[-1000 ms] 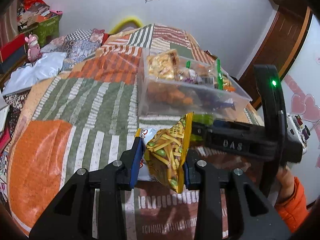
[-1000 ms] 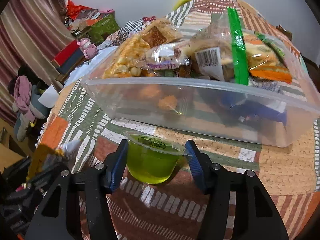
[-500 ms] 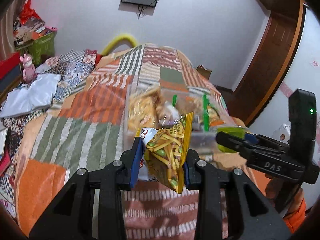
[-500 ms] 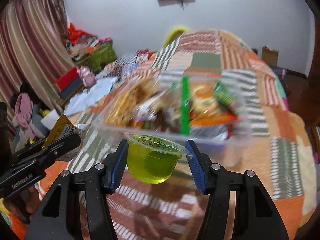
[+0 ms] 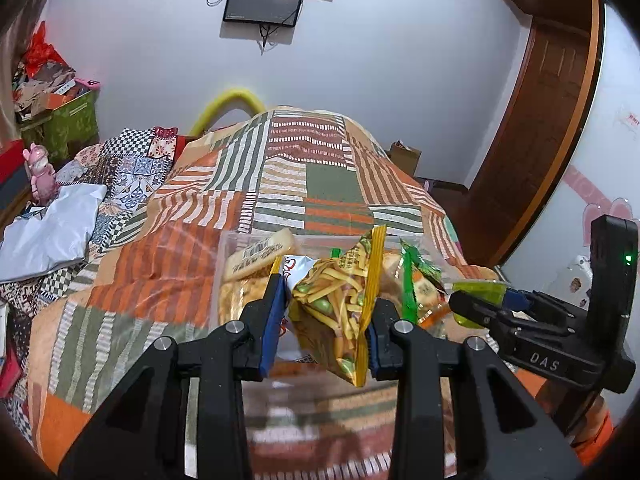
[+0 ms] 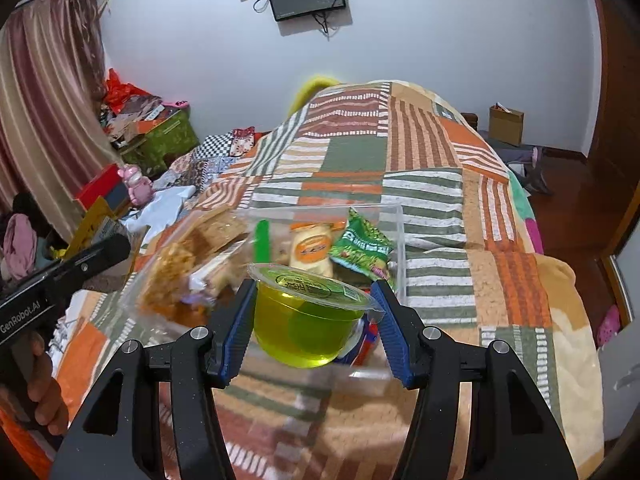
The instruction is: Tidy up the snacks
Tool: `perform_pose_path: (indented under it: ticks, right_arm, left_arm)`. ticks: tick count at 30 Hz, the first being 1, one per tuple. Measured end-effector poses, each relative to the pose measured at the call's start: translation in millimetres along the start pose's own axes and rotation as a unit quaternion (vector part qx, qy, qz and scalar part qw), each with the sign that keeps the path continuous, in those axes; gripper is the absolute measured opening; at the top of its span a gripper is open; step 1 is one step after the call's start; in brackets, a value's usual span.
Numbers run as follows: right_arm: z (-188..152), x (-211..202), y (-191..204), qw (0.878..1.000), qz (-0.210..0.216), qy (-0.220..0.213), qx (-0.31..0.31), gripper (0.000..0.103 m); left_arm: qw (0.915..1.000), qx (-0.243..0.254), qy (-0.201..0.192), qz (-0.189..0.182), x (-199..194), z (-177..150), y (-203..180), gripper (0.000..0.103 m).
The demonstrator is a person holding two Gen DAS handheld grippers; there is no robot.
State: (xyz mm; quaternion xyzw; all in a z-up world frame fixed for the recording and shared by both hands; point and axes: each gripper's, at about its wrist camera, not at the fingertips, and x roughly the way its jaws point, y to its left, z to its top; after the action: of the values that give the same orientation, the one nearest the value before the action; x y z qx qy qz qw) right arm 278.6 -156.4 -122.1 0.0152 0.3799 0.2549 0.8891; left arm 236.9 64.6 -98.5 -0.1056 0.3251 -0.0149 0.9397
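My left gripper (image 5: 326, 326) clamps a yellow-edged clear snack bag of fried sticks & green peas (image 5: 340, 312), held upright in the air over the near end of a clear rectangular plastic bin (image 6: 394, 216). My right gripper (image 6: 314, 326) grips a sealed clear cup of green jelly w/ printed foil lid (image 6: 306, 320), pads pressed on both sides, cup level, above the bin's near-right corner. The bin sits on a bed w/ an orange, green & brown striped patchwork blanket (image 6: 432, 184) and holds other snacks: a green leafy-print packet (image 6: 362, 248) by the far-right wall, an orange-label pale packet (image 6: 312, 252) beside it, crumbly golden snack bags (image 6: 180, 268) at left. In the left view the jelly cup (image 5: 480, 294) shows just right of the snack bag, the two apart.
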Motion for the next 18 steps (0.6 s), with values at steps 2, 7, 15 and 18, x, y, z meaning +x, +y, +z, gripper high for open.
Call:
perform_pose_path:
  ticks: [2, 7, 15, 18]
  right_arm:
    - [1, 9, -2, 1.000, -0.004, 0.004, -0.002, 0.054]
    - [-4, 21, -3, 1.000, -0.011, 0.010, -0.009, 0.054]
    - [-9, 27, -2, 0.999, -0.027, 0.013, -0.026, 0.054]
    - [-9, 25, -2, 0.999, -0.028, 0.016, -0.028, 0.056]
  left_arm:
    - [0.9999, 0.006, 0.006, 0.009, 13, 1, -4, 0.034]
    - [0.9991, 0.033, 0.014, 0.023, 36, -7, -16, 0.034]
    - [0.9958, 0.080, 0.020, 0.040, 52, -21, -34, 0.037]
    - [0.9959, 0.078, 0.028, 0.036, 53, -22, -32, 0.052]
